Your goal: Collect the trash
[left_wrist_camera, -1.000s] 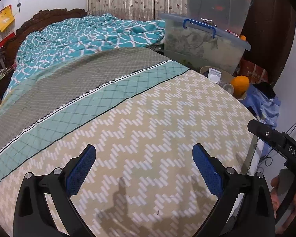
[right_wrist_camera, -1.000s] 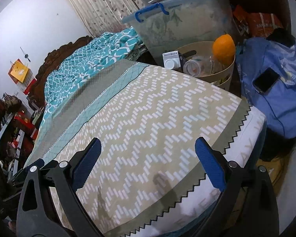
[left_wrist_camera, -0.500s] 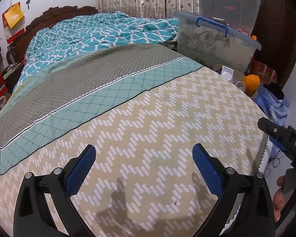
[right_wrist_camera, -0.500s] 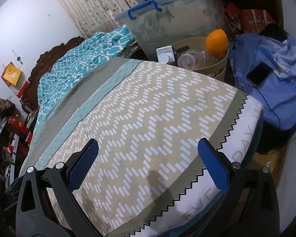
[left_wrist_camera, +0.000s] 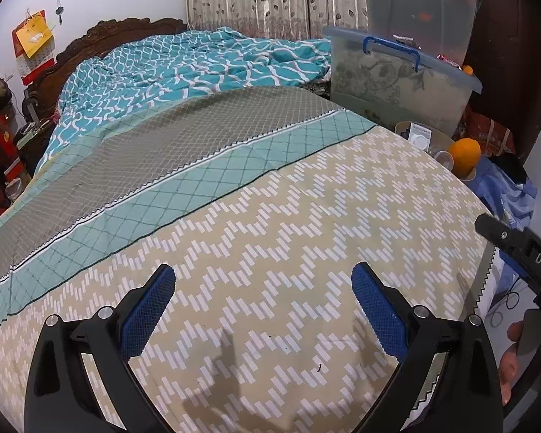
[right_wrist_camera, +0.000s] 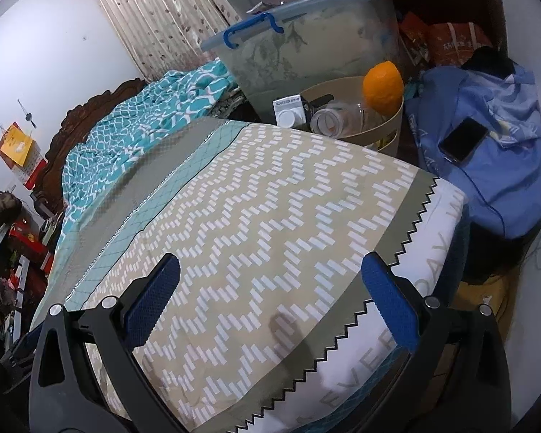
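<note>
The bed fills most of both views, covered by a sheet with a beige zigzag pattern in the lower half of the frame, a teal band across the middle and a grey band above it. A rumpled teal blanket lies at the top centre of the left view, against a dark carved headboard at upper left. At the upper right stands a large clear storage box with a blue handle. To its right, at the right edge of the right view, a blue bag sits with a dark phone lying on it.

Just past the far edge of the bed, upper centre-right in the right view, is a round beige basket. It holds the trash: a white carton, a clear plastic jar on its side and an orange piece that may be fruit peel, though the view is too coarse to be sure.

The left gripper hangs over the zigzag sheet at the bottom of its frame, blue pads spread wide with nothing between them. The right gripper hangs over the foot corner of the bed, equally spread and holding nothing.
</note>
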### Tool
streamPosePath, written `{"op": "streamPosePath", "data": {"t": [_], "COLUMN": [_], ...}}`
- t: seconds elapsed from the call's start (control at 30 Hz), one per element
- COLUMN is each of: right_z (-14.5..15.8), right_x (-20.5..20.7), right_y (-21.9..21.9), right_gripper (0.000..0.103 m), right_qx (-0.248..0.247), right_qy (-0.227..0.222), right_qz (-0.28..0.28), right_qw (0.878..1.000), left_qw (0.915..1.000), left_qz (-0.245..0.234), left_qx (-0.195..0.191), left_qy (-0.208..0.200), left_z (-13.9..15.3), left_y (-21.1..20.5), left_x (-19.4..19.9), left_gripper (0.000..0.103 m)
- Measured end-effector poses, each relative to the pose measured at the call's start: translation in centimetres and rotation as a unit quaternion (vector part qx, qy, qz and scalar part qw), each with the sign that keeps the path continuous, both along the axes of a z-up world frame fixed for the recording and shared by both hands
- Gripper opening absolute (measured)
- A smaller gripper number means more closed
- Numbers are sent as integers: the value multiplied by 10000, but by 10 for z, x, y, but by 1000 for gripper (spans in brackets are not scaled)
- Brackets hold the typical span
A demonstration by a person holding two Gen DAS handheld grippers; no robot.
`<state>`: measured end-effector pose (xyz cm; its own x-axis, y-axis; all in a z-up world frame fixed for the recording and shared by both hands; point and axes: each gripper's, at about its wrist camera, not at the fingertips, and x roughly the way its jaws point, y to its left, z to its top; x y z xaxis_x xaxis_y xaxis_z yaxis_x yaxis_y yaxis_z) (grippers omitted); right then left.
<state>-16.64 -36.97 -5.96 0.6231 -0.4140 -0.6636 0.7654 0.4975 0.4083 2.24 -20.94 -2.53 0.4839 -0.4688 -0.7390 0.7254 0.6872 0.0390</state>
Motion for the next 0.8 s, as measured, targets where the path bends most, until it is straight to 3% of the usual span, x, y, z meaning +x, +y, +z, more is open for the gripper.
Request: {"op": "streamPosePath", "data": {"t": [0.23,0.43,0.8], "right_z": [-24,-28,-33], "right_x": [10,11,6], "right_y": [5,17,30], "right_gripper": [99,100,100], "right_qx": [257,-64,-552], "right_qy": [235,273,136], "right_qz": [226,384,682], "right_qw": [9991,9989,9961], "left_qw": [9996,9977,9930], "left_qz": [228,614,996], "left_qx": [148,234,43], "left_qy": [-37,186,640], "left_z": [-17,-44,-55], "left_y": [1,15,32], "left_x": [7,28,48], "left_gripper": [94,94,94]}}
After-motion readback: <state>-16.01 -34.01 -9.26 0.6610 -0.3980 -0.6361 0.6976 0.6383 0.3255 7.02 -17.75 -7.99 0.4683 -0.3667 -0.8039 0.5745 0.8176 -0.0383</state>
